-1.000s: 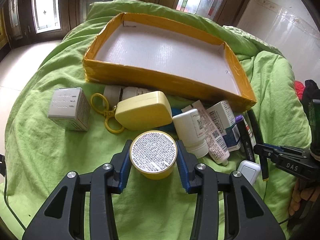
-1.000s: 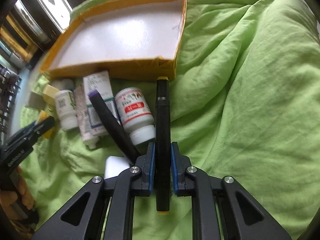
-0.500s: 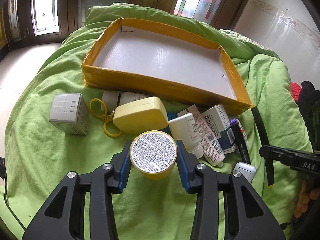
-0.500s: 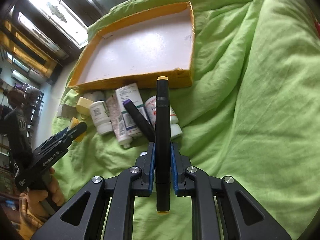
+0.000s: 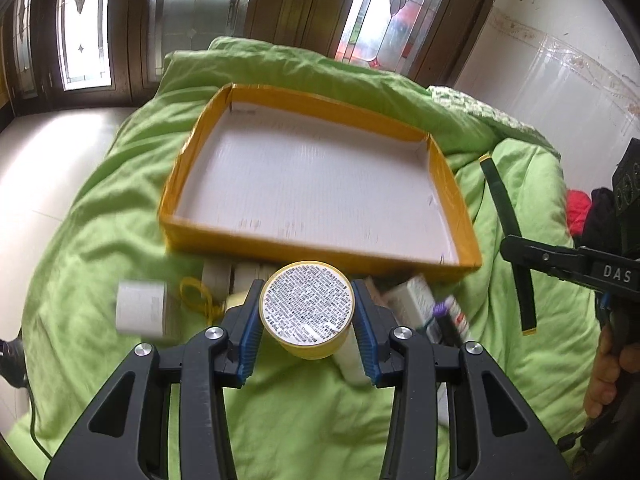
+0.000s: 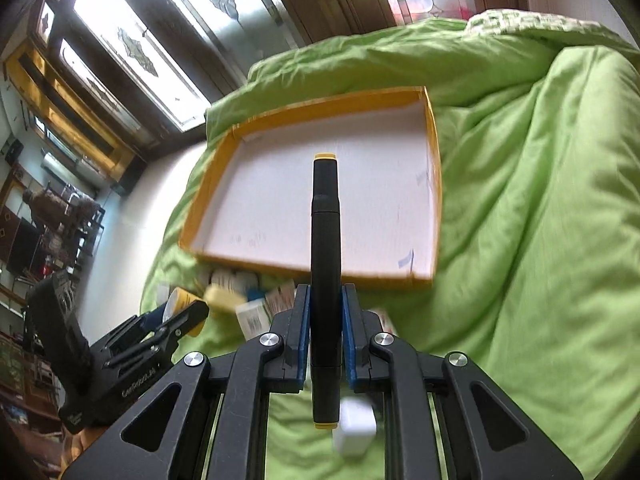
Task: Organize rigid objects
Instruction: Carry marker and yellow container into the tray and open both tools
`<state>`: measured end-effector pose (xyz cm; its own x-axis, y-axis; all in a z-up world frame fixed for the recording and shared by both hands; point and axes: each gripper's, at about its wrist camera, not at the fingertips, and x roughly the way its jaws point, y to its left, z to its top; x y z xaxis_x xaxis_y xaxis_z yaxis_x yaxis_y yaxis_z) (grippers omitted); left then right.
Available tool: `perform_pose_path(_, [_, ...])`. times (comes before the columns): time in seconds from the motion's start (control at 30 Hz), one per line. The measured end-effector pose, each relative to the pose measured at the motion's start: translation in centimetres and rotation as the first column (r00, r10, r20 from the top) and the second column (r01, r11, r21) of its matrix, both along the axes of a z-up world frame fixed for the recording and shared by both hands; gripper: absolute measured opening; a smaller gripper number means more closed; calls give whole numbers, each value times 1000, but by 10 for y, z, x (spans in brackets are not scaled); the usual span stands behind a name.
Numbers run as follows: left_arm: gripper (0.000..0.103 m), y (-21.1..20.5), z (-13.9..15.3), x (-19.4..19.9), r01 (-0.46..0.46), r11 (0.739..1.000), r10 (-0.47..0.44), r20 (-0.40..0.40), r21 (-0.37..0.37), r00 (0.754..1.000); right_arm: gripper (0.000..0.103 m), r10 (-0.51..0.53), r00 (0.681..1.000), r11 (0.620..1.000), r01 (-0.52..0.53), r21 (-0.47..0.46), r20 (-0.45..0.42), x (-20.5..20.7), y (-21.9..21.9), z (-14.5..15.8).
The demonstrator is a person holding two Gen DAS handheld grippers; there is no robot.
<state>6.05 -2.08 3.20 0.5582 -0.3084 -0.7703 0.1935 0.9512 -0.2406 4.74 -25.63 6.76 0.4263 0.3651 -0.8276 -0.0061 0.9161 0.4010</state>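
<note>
Left gripper [image 5: 307, 314] clamped on a yellow jar [image 5: 307, 309] held above the near clutter, right gripper [image 6: 325, 330] clamped on a black marker [image 6: 325, 264] pointing over the tray [image 5: 454, 184], tray lying on the green quilt [image 5: 100, 248], blurred bottles and boxes [image 5: 416, 300] just near the tray's front wall.

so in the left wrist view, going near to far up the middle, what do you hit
left hand-held gripper → yellow jar it clamps → near wall of the yellow-edged box → its white floor → far wall → green quilt → windows

The right gripper [image 6: 325, 334] clamps a black marker [image 6: 325, 276] pointing over the yellow-rimmed tray [image 6: 434, 184].
</note>
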Motion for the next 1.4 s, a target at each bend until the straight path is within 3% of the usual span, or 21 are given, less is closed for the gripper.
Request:
perform_pose_path(0.3, [39,-24,17,59,29,999,-28,20,-14,999,13,-57,997,998,55,29,44,46,-13,7])
perform_pose_path(0.63, [39,-56,-13,112,53,999,-53,-40,8,998,13,-108,993,993,110,-45,47,88,-18,-29])
perform_pose_path(0.87, [39,-76,-44,117,101,994,-97,-87,50,992,13,-81,996,995,79,-64,-32,97,-12,-66])
perform_pose_path(1.0, [38,-84,-53,111,121,989,-115,-74,84,991,13,-72,994,994,65,-86,-80,98,-8,-81])
perform_pose_path(1.2, [38,-90,-54,103,146,979,-143,-32,140,989,13,-78,992,988,64,-138,-101,96,-5,-88])
perform_pose_path(1.4, [38,-94,-54,103,145,978,-143,-26,149,989,13,-88,992,983,73,-166,-88,96,-4,-88])
